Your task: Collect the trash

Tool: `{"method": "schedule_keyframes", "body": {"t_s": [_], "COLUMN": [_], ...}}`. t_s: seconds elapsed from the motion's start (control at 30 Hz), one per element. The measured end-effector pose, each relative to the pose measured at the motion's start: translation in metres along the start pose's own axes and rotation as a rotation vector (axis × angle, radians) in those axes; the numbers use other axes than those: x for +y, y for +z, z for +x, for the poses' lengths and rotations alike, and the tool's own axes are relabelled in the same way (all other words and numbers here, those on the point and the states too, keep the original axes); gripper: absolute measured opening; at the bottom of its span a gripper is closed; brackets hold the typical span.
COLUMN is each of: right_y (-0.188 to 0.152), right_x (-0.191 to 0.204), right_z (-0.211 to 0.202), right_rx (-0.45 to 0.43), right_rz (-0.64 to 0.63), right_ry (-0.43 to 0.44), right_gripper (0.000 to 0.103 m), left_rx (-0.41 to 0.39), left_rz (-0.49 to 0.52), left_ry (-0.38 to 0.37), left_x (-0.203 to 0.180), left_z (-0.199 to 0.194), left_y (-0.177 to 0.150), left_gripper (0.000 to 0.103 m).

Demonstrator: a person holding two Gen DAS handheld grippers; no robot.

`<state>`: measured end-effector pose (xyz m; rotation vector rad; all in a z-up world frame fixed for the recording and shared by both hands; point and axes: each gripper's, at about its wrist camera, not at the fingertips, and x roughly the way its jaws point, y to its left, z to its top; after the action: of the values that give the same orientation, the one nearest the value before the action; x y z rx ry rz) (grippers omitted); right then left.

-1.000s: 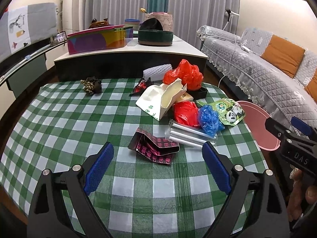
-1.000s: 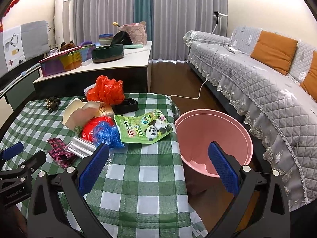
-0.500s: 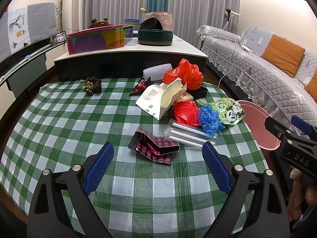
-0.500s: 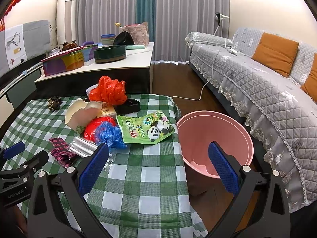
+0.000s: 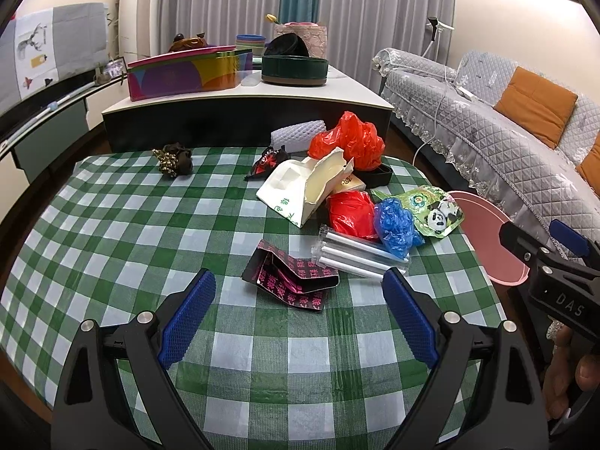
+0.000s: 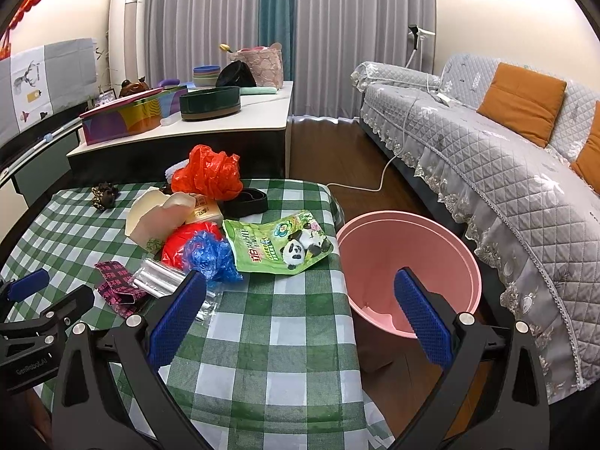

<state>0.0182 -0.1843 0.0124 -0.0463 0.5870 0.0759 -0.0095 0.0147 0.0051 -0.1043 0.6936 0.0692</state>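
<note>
Trash (image 5: pixel 348 202) all on worktop (image 5: pixel 112 232), none collected | bin (image 6: pixel 408 262) looks empty | left hand-held gripper (image 5: pixel 298 315) wide open, empty | right hand-held gripper (image 6: pixel 300 311) wide open, empty

A home living room — quilted sofa (image 6: pixel 487 157), curtains (image 6: pixel 300 30), checked table (image 5: pixel 112 232).

Litter is lying bunched toward the far right of the green-checked bench (image 5: pixel 112 225): a torn cream carton (image 5: pixel 303 187), 2 red bags (image 5: pixel 348 142), a blue bag (image 5: pixel 397 223), and a panda wrapper (image 6: pixel 281 243). A flattened pink-and-black box (image 5: pixel 292 277) is sitting nearest, touching clear-wrapped white tubes (image 5: pixel 356 251). A pink bin (image 6: pixel 408 266) is standing just beside the bench's right edge.
</note>
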Motion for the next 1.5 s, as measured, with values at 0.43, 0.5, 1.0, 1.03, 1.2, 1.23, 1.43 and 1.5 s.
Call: {"method": "schedule_keyframes", "body": {"t_s": [0.43, 0.5, 1.0, 1.03, 1.2, 1.23, 1.43, 1.5], "right_y": [0.0, -0.001, 0.01, 0.01, 0.008, 0.007, 0.002, 0.0], "right_x": [-0.015, -0.016, 0.032, 0.034, 0.042, 0.045, 0.055, 0.057], "right_z": [0.022, 0.029, 0.062, 0.065, 0.082, 0.086, 0.097, 0.1], "right_rx": [0.066, 0.084, 0.104, 0.109, 0.138, 0.147, 0.186, 0.195], "right_rz": [0.097, 0.111, 0.069, 0.065, 0.039, 0.033, -0.009, -0.018], "right_ry": [0.056, 0.072, 0.289, 0.29, 0.3, 0.305, 0.323, 0.318], "right_gripper": [0.064, 0.058, 0.05, 0.05, 0.047, 0.045, 0.031, 0.023], "left_rx": [0.02, 0.037, 0.073, 0.078, 0.086, 0.091, 0.123, 0.122], "left_rz": [-0.029, -0.038, -0.11, -0.116, -0.125, -0.123, -0.119, -0.122], "left_ry": [0.01, 0.018, -0.017, -0.023, -0.054, -0.063, -0.08, -0.079], "left_x": [0.009, 0.014, 0.035, 0.036, 0.036, 0.035, 0.033, 0.034], "left_z": [0.01, 0.015, 0.051, 0.053, 0.063, 0.065, 0.074, 0.073], "left_y": [0.0, -0.001, 0.008, 0.008, 0.012, 0.013, 0.012, 0.012], "left_gripper": [0.08, 0.075, 0.048, 0.048, 0.043, 0.04, 0.022, 0.014]}}
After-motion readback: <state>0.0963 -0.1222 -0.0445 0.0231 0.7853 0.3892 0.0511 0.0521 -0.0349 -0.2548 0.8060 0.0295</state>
